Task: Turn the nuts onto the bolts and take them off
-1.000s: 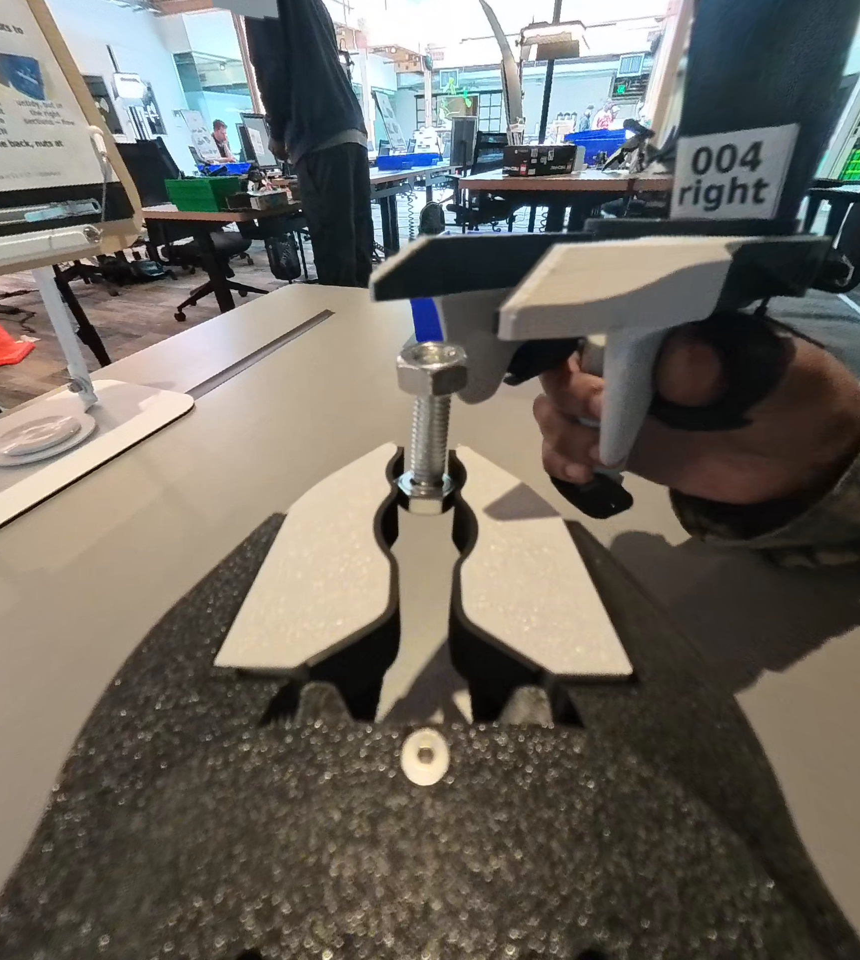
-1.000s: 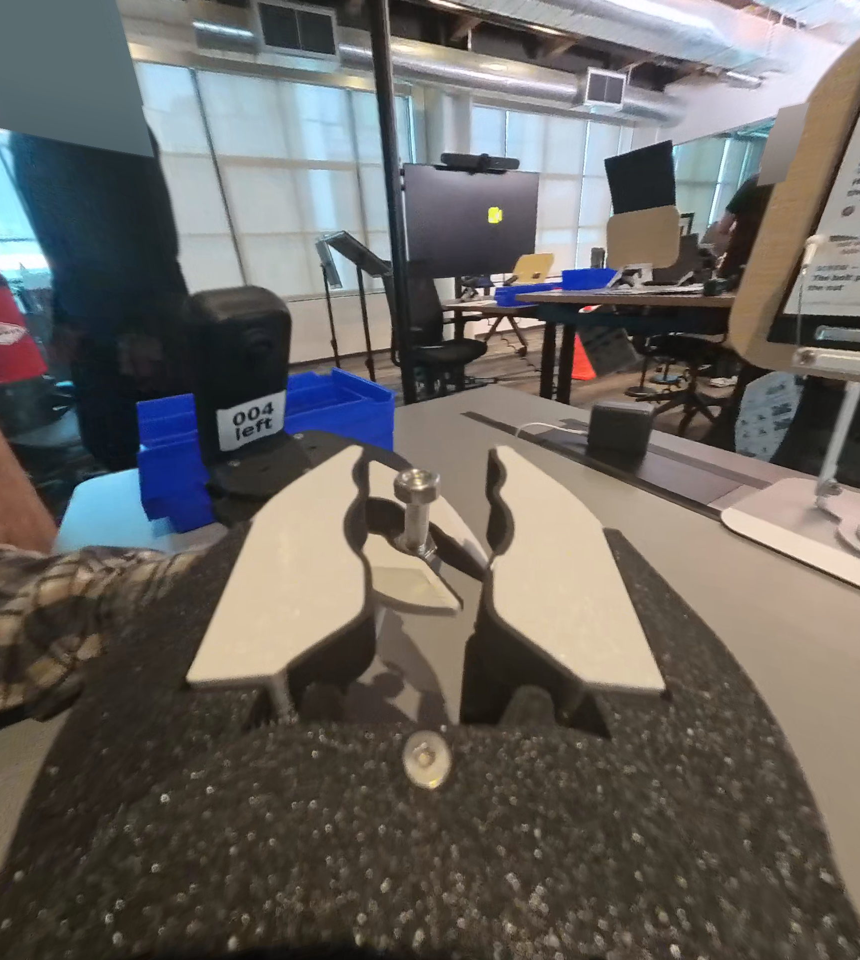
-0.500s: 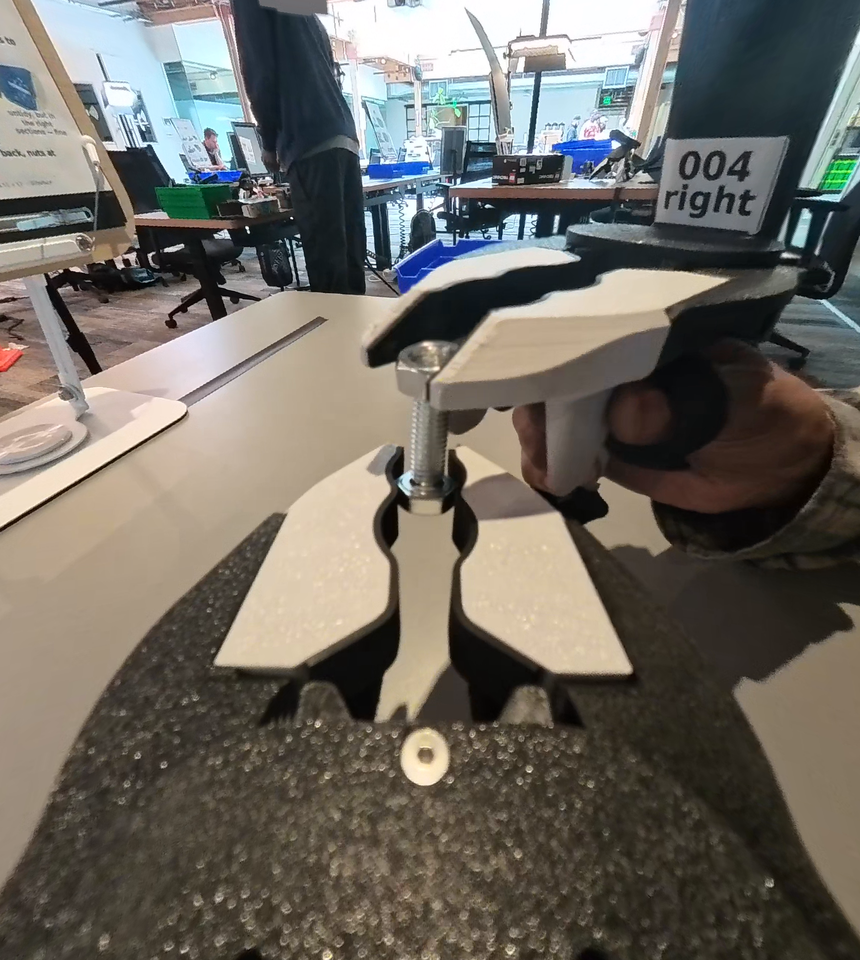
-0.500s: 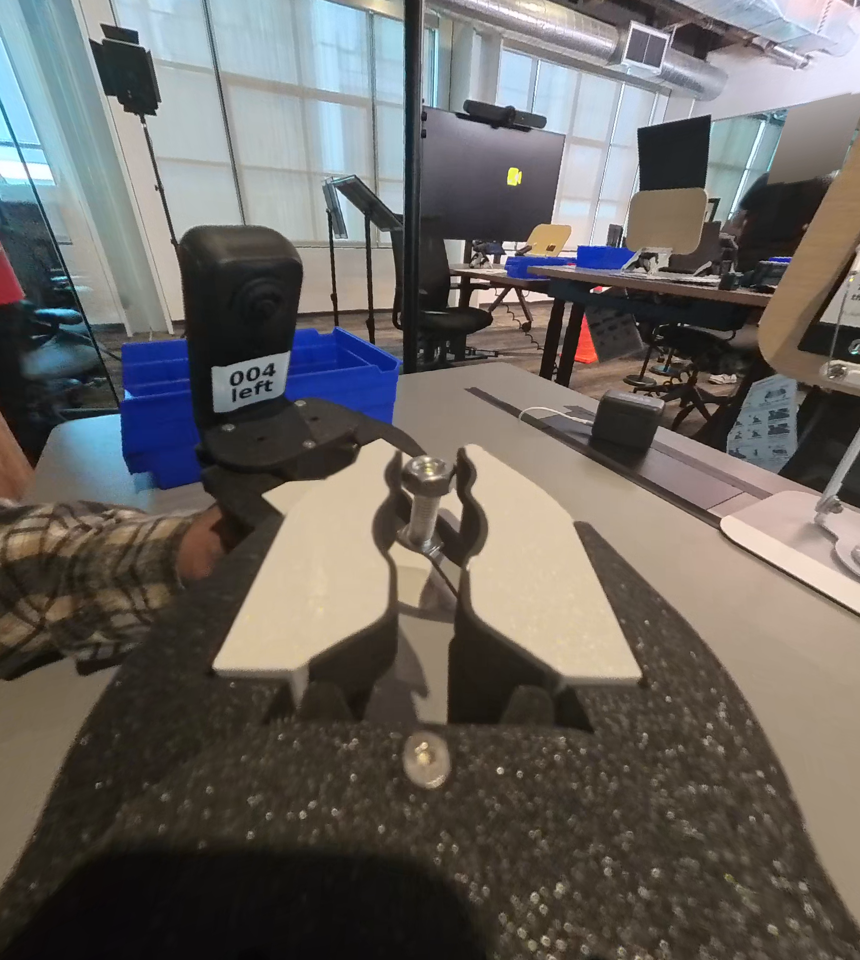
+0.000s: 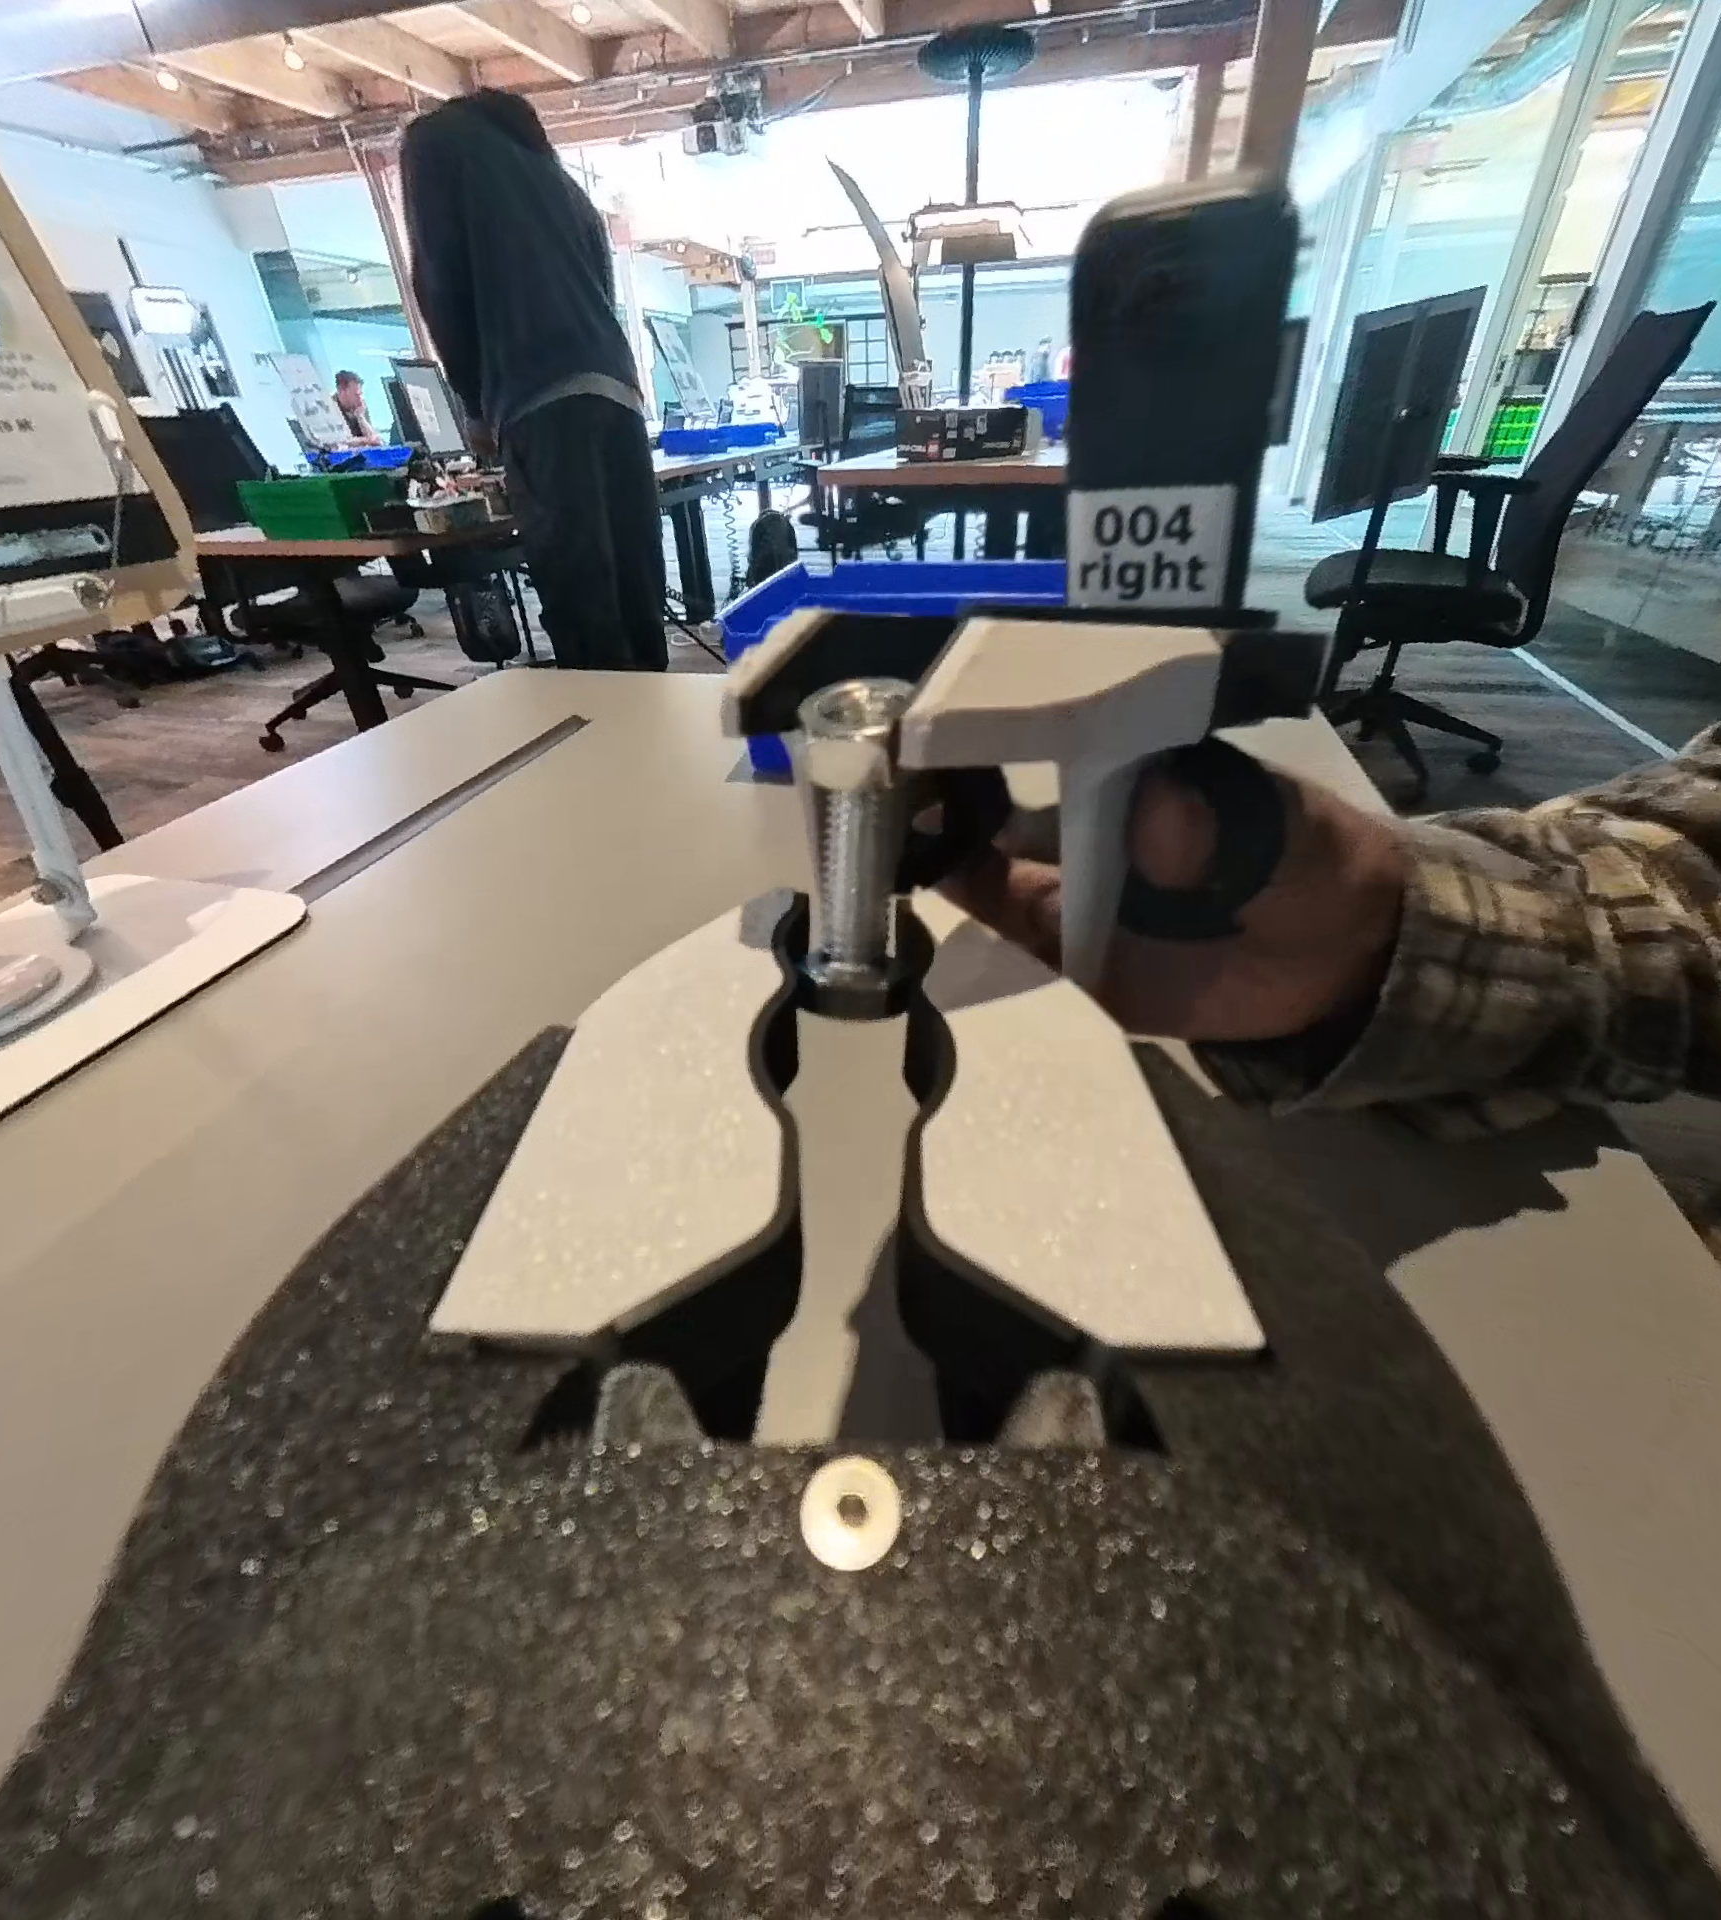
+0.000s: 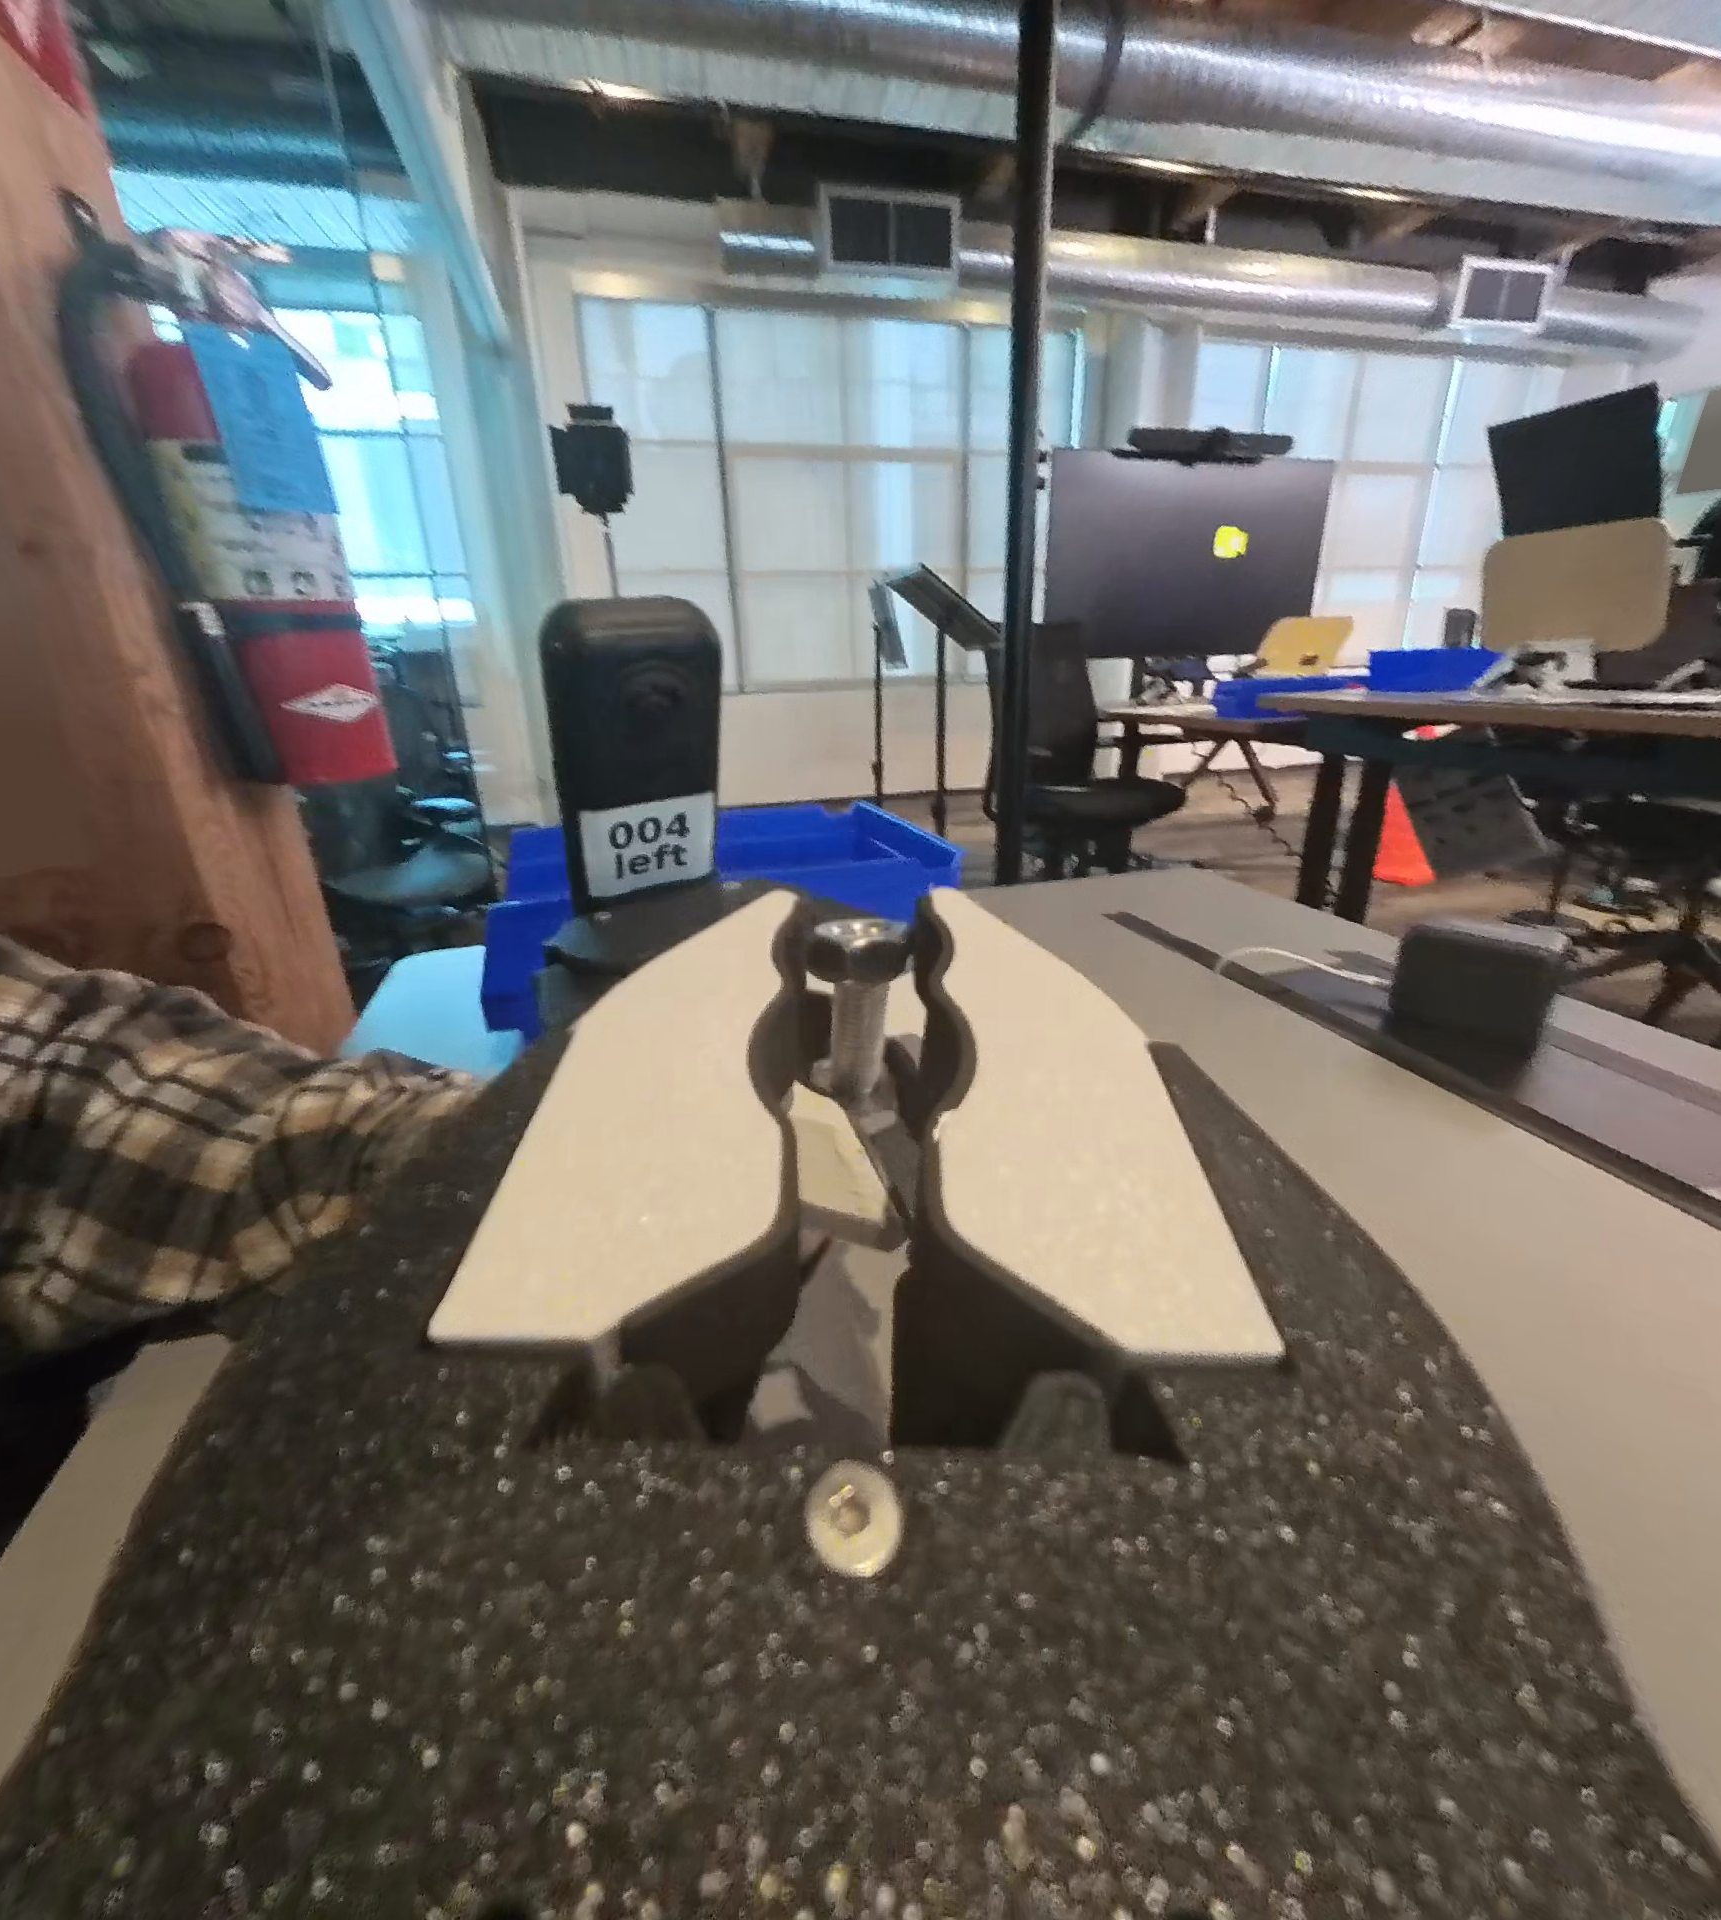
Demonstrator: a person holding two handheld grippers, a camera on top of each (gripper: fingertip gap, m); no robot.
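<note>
My left gripper (image 5: 851, 961) is clamped on the nut (image 5: 854, 977) at the bottom of the upright bolt (image 5: 848, 831), out mid-bench (image 5: 108, 1195). My right gripper (image 6: 858, 940) is now closed on the bolt head, where a second ago it was only beside it. The blur hides the threads, and the fingers (image 5: 674, 1132) mostly cover the nut.
</note>
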